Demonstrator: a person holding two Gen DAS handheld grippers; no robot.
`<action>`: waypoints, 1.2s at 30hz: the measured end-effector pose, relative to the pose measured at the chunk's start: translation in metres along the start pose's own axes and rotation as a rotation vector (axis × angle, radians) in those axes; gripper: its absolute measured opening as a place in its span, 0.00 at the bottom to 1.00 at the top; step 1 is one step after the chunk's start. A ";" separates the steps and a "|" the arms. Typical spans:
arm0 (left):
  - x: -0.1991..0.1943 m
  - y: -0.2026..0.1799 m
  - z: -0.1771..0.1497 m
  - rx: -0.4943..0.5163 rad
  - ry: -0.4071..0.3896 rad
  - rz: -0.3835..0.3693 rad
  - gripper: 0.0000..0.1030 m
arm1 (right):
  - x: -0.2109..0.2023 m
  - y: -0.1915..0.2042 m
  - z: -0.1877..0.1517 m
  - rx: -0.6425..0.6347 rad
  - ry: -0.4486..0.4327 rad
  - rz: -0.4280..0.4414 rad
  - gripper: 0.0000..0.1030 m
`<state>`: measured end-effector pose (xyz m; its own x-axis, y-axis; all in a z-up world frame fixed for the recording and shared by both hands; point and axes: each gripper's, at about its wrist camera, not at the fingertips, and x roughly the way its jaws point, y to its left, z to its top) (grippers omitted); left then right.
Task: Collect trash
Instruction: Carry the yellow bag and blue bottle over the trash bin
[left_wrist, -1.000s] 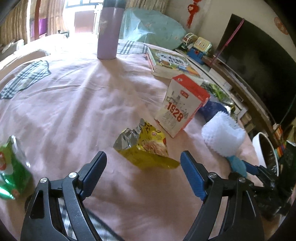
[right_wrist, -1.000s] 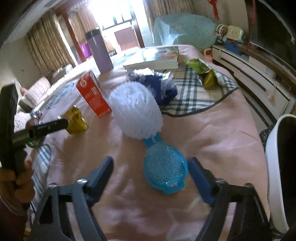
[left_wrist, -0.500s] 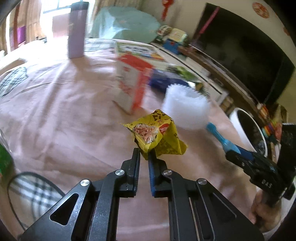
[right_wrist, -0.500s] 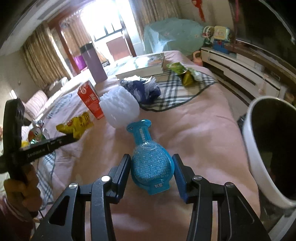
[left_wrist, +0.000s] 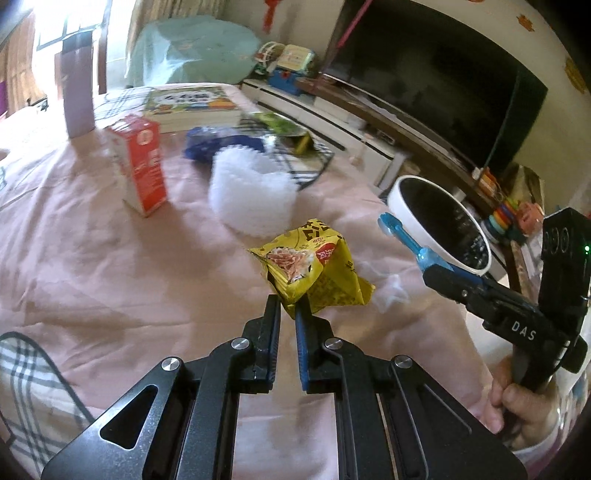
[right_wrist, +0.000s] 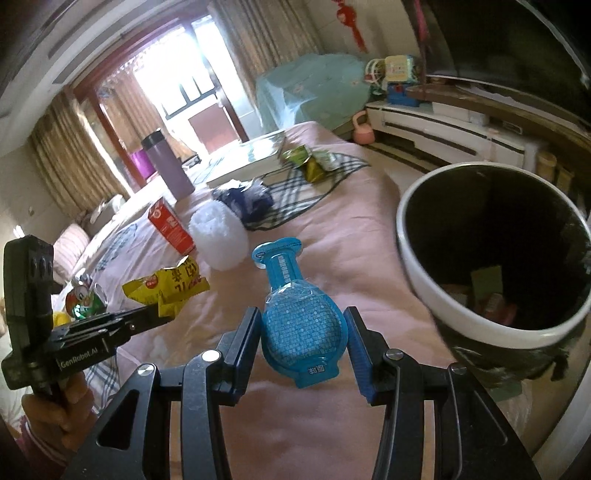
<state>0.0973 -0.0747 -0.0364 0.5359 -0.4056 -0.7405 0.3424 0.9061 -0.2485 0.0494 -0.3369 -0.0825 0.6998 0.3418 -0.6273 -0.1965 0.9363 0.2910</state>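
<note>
Trash collection on a pink-sheeted bed (left_wrist: 92, 258) reaches its carrying step, with both hand-held grippers loaded and the bin close by. The left gripper (left_wrist: 287, 314) has its fingers pinched together on a corner of a crumpled yellow snack wrapper (left_wrist: 314, 269), which hangs clear of the sheet. The right gripper (right_wrist: 301, 332) has its fingers clamped on either side of a flat blue packet (right_wrist: 299, 325), narrow neck pointing away, also lifted off the bed. A white-rimmed bin (right_wrist: 491, 258) with a dark liner stands just beside the bed's edge on the right, and a few scraps already lie at its bottom.

Judging by how things stand, the next move calls for bringing each load over the bin's open mouth, one after the other so the two tools do not collide, and parting the fingers only once the item is inside the rim. The wrapper, light and held by one corner, may flutter wide. Left on the bed are a white foam fruit net (left_wrist: 255, 195), a red carton (left_wrist: 142, 162) and a green wrapper (right_wrist: 83, 299) near the left hand.
</note>
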 end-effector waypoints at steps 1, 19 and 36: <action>0.000 -0.004 0.000 0.008 0.001 -0.004 0.08 | -0.003 -0.003 0.000 0.007 -0.006 -0.003 0.45; 0.019 -0.080 0.030 0.145 0.003 -0.078 0.07 | -0.045 -0.055 0.011 0.083 -0.103 -0.075 0.45; 0.060 -0.157 0.061 0.280 0.035 -0.126 0.07 | -0.059 -0.121 0.033 0.153 -0.136 -0.163 0.45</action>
<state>0.1227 -0.2486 -0.0032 0.4510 -0.5037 -0.7369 0.6065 0.7786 -0.1611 0.0548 -0.4733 -0.0572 0.8018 0.1638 -0.5747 0.0254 0.9515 0.3067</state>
